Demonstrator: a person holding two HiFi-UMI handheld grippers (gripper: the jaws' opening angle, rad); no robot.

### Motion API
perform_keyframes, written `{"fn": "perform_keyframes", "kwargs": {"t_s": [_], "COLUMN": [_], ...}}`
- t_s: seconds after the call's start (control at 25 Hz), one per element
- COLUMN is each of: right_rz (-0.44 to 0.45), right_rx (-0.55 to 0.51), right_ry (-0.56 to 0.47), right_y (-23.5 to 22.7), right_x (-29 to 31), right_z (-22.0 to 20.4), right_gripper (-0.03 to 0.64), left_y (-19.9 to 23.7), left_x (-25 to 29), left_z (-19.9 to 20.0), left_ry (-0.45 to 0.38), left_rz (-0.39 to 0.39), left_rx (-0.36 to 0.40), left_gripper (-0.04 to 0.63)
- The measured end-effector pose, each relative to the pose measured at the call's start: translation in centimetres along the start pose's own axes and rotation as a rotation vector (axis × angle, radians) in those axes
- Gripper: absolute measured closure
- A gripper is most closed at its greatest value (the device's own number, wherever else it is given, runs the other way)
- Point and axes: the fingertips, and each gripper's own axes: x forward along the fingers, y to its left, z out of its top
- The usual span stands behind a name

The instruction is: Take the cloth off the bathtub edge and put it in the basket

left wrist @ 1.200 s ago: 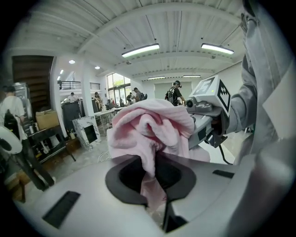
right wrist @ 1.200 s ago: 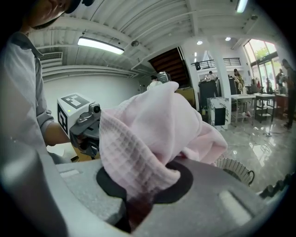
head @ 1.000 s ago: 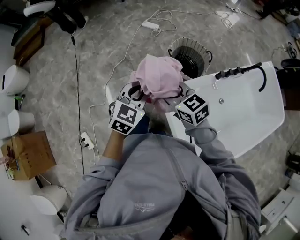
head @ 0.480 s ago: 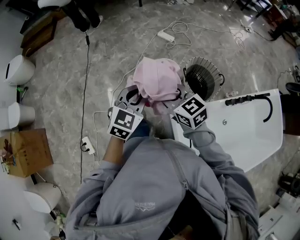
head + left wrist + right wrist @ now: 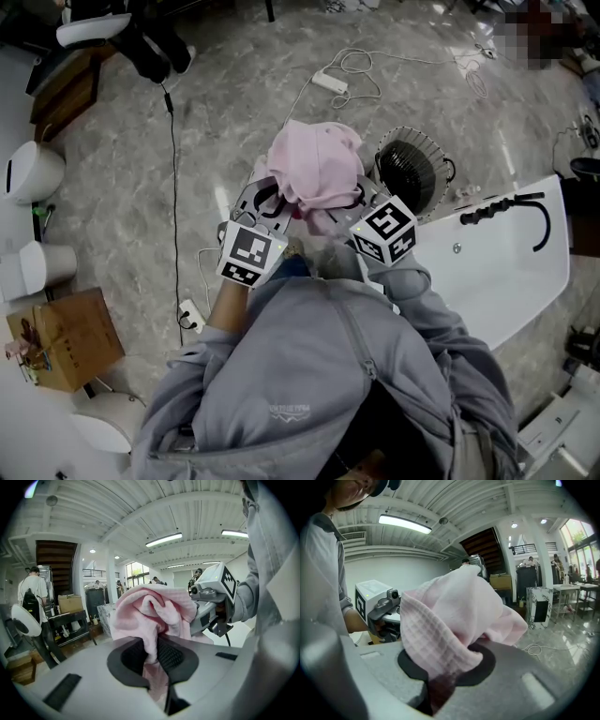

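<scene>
Your left gripper (image 5: 153, 658) is clamped on the cloth (image 5: 314, 169) — in the left gripper view a pink fold runs down between the black pads and is pinched there. Your right gripper (image 5: 440, 674) bites the same cloth; in its own view the waffle-weave bunch spills over the pads and a darker tail hangs in the slot below them.

In the head view you hold the two grippers side by side just above your chest, and the cloth sits bunched on top of both, raised clear of the floor and touching only them.

The basket (image 5: 413, 133) stands on the floor at 3 o'clock from the cloth, near it but apart. It is a round wire one, and its dark inside shows only its own ribbed wall; the cloth is not in it yet.

The tub (image 5: 511, 272) lies at 4 o'clock, its white rim just beside the basket, with a black tap (image 5: 511, 201) along its far edge. A cardboard box (image 5: 66, 337) stands at 8 o'clock — closed, so its contents cannot be told.
</scene>
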Motion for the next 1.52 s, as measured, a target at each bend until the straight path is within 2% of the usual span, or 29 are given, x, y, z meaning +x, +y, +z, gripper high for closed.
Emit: {"fn": "perform_keyframes", "kwargs": {"t_s": [0.28, 0.48, 0.72, 1.16, 1.52], "right_rz": [-0.085, -0.153, -0.262, -0.494, -0.659], "right_rx": [0.042, 0.075, 0.117, 0.187, 0.267], "right_ry": [-0.015, -0.021, -0.056, -0.108, -0.126], "right_y": [-2.6, -5.0, -9.8, -21.4, -28.3], "right_x": [1.3, 0.4, -1.6, -10.2, -16.9], "right_z": [1.4, 1.2, 1.5, 0.8, -1.2], "right_gripper": [0.529, 0.529, 0.529, 0.529, 0.529], "left_y": [2.5, 2.3, 1.8, -3.5, -8.8], "left_x": [2.2, 5.0, 10.0, 22.6, 30.8], "left_z": [1.1, 1.9, 4.4, 10.9, 14.4], "left_ry": [-0.03, -0.041, -0.059, -0.103, -0.129], "left_rz": [-0.076, -0.149, -0.255, -0.487, -0.671], "left_rx": [0.011, 0.024, 0.08, 0.188, 0.217], "left_gripper": [0.555, 0.555, 0.555, 0.555, 0.555]}}
